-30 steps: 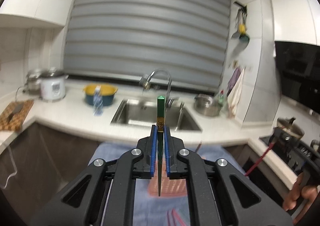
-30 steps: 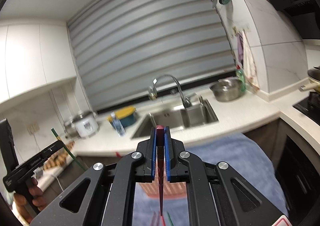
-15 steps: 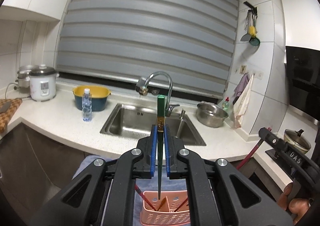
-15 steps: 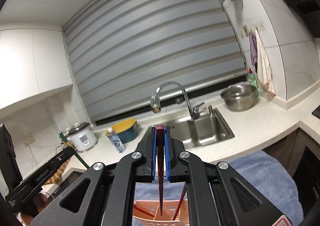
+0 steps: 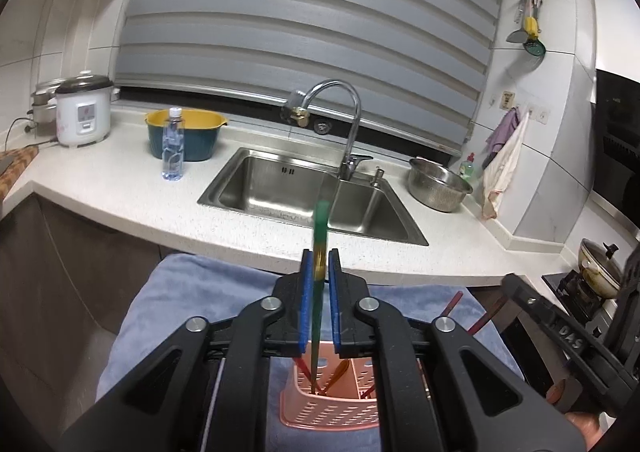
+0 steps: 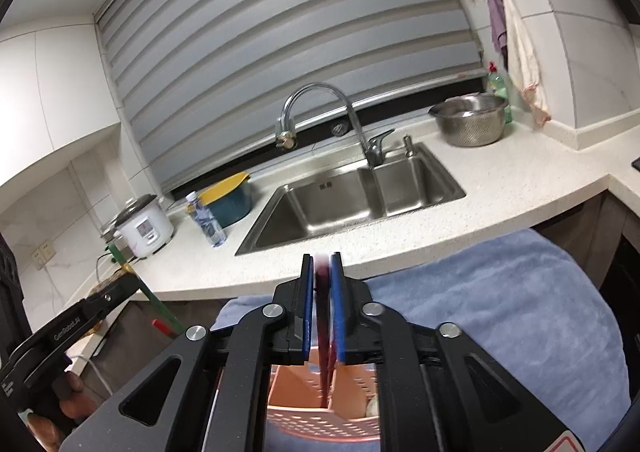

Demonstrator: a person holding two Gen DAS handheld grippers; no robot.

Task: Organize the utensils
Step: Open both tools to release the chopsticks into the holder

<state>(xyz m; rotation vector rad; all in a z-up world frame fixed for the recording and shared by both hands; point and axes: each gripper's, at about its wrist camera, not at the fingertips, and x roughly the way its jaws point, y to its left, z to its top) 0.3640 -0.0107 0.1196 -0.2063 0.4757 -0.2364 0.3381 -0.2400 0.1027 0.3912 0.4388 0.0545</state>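
Observation:
A pink perforated basket (image 5: 320, 412) stands on a blue towel (image 5: 180, 300) and holds several red chopsticks. In the left wrist view my left gripper (image 5: 319, 256) hangs right above it, jaws opening. A green chopstick (image 5: 321, 228) stands loose and slightly tilted between the blue pads, its lower end inside the basket. My right gripper (image 6: 321, 258) is over the same basket (image 6: 304, 424), jaws opening. A dark red chopstick (image 6: 322, 276), blurred, runs between its pads down into the basket.
Beyond the towel (image 6: 480, 312) runs a white counter with a steel double sink (image 5: 404, 236) and tap. A water bottle (image 5: 173, 147), a blue-yellow bowl, a rice cooker (image 5: 82, 115) and a steel colander (image 5: 438, 183) stand on it. A stove with a pot is at the right.
Both grippers came down and forward over the pink basket. Both chopsticks' lower ends now reach into it. Both pairs of pads have parted slightly from the chopsticks they held.

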